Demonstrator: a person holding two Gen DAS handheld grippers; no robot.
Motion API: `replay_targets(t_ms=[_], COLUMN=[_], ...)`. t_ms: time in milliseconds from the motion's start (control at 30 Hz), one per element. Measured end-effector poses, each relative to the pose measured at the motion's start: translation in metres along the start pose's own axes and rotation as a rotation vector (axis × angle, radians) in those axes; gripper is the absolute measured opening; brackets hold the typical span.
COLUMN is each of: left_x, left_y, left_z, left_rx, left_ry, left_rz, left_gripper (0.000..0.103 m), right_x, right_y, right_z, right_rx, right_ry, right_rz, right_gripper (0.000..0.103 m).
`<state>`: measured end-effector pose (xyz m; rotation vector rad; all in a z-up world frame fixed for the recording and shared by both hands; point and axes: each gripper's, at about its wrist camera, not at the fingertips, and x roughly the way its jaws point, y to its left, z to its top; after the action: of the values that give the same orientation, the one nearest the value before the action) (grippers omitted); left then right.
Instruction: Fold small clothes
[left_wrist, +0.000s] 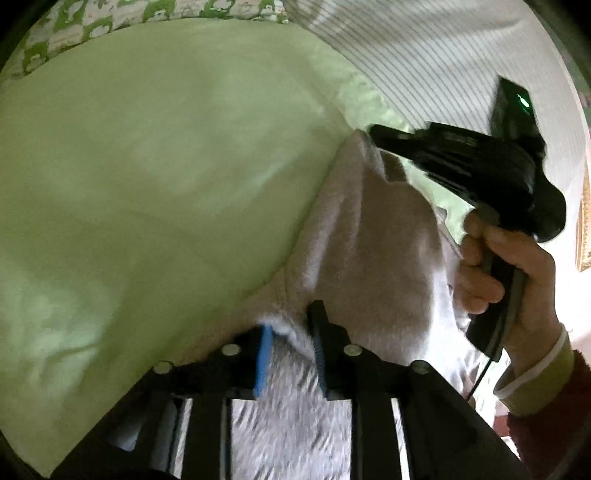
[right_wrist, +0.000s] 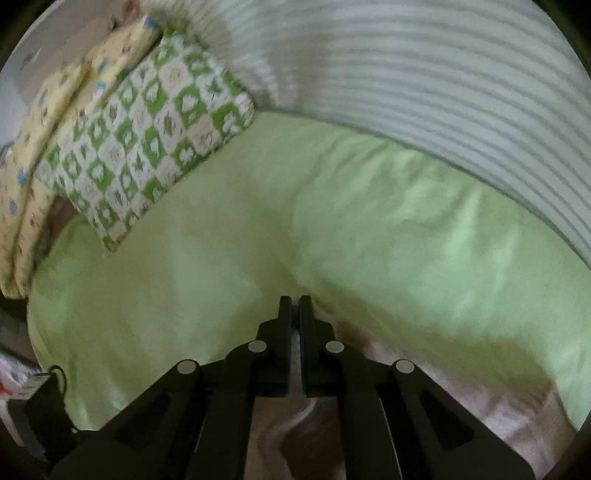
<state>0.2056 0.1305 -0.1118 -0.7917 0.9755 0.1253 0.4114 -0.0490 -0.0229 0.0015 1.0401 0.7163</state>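
Observation:
A pale, fuzzy fleece garment (left_wrist: 369, 240) hangs stretched over the green bed sheet (left_wrist: 147, 184), held up by both grippers. My left gripper (left_wrist: 291, 332) is at the bottom of the left wrist view. Its blue pads (left_wrist: 264, 354) are shut on the garment's thick, fluffy edge. My right gripper (left_wrist: 375, 133), held by a hand (left_wrist: 509, 273), pinches the garment's far corner. In the right wrist view the right gripper (right_wrist: 295, 302) has its fingers almost touching, with a thin sliver of pale cloth between them. The rest of the garment (right_wrist: 443, 387) sags below.
A green-and-white patterned pillow (right_wrist: 147, 147) and a yellow printed pillow (right_wrist: 44, 147) lie at the back left of the bed. A white striped blanket (right_wrist: 443, 92) runs along the far side. The green sheet (right_wrist: 221, 240) spreads wide between them.

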Motion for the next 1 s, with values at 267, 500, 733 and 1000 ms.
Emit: replay_targets(t_ms=[267, 500, 733, 1000], left_x=[-0.054, -0.04, 0.032, -0.006], left_y=[-0.002, -0.052, -0.066, -0.038], left_z=[-0.011, 0.023, 0.029, 0.03], left_rx=[0.032, 0.121, 0.248, 0.25], left_ry=[-0.013, -0.039, 0.067, 0.06], left_rz=[-0.044, -0.095, 0.112, 0.087], left_gripper=[0.041, 0.045, 0.037, 0.029], right_x=[-0.101, -0.119, -0.108, -0.173], right_y=[-0.014, -0.007, -0.071, -0.105], right_z=[-0.054, -0.152, -0.198, -0.235], right_rx=[0.129, 0.215, 0.438, 0.577], right_ry=[-0.147, -0.107, -0.047, -0.149], right_rz=[0.09, 0.09, -0.133, -0.28], right_gripper=[0.025, 0.026, 0.006, 0.005])
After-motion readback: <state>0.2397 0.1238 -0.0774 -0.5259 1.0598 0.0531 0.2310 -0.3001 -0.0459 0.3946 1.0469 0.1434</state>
